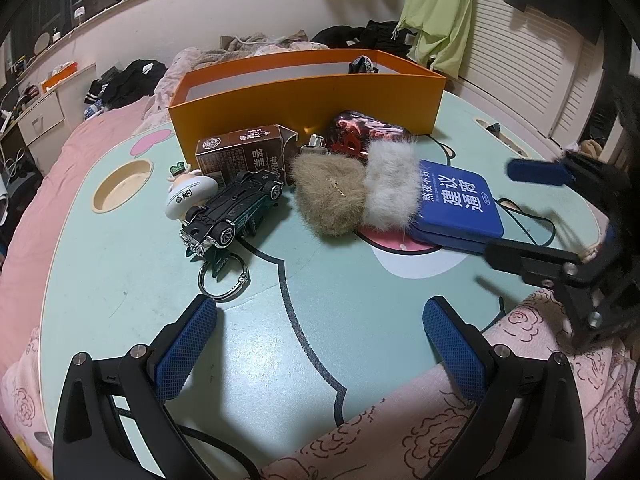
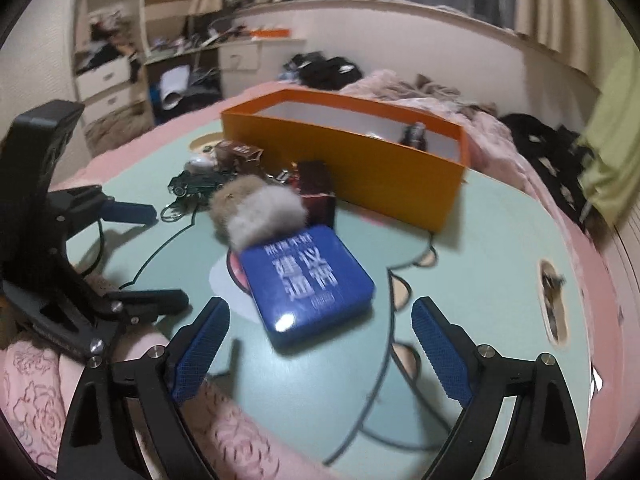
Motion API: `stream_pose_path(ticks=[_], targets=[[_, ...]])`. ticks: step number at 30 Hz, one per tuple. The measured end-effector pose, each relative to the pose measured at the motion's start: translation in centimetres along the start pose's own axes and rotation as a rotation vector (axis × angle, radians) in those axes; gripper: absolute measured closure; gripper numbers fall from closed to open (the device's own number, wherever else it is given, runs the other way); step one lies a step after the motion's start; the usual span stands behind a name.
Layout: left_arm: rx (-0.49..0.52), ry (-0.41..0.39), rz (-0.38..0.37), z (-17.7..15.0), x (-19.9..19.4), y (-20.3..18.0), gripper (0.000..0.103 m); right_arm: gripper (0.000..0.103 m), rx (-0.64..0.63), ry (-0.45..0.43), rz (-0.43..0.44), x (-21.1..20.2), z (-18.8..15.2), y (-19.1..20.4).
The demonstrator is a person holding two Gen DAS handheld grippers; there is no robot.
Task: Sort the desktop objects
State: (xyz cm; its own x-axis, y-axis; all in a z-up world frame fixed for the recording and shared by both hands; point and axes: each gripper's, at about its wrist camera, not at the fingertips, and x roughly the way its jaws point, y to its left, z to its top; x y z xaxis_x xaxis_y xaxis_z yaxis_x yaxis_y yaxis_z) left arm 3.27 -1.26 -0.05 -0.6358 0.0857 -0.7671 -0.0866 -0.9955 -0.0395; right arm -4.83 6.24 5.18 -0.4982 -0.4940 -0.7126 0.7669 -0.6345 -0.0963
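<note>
A blue tin (image 2: 308,280) with white writing lies on the mint-green table, just ahead of my right gripper (image 2: 320,304). Its jaws stand wide and touch nothing. A tan and white fur pouch (image 1: 352,196) leans on the tin's far edge, with a dark red box (image 1: 364,132) behind it. Further left lie a brown drink carton (image 1: 244,152), an upturned toy car (image 1: 232,208), a white figurine (image 1: 188,196) and a metal ring (image 1: 224,280). My left gripper (image 1: 320,304) hovers open over bare table, short of the ring. The orange box (image 1: 312,96) stands behind them all.
A dark item (image 2: 416,134) sits inside the orange box at its right end. The table has a round cup recess (image 1: 122,190) at the left. A pink flowered blanket (image 1: 400,432) covers the near edge. Bedding and clothes lie beyond the table.
</note>
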Motion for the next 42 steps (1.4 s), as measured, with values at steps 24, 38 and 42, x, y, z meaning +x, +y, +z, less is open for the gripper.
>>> stream_pose_path(ticks=[24, 38, 42], targets=[[-0.075, -0.059, -0.057, 0.2, -1.5, 1.3, 0.000, 0.037, 0.048, -0.138, 0.000, -0.1, -0.4, -1.0], [-0.207, -0.223, -0.057, 3.6, -4.1, 8.0, 0.027, 0.037, 0.146, -0.212, -0.014, -1.5, -1.1, -3.0], [-0.281, -0.168, -0.047, 5.9, -1.6, 10.1, 0.042, 0.037, 0.148, -0.211, -0.013, -1.5, -1.1, -3.1]])
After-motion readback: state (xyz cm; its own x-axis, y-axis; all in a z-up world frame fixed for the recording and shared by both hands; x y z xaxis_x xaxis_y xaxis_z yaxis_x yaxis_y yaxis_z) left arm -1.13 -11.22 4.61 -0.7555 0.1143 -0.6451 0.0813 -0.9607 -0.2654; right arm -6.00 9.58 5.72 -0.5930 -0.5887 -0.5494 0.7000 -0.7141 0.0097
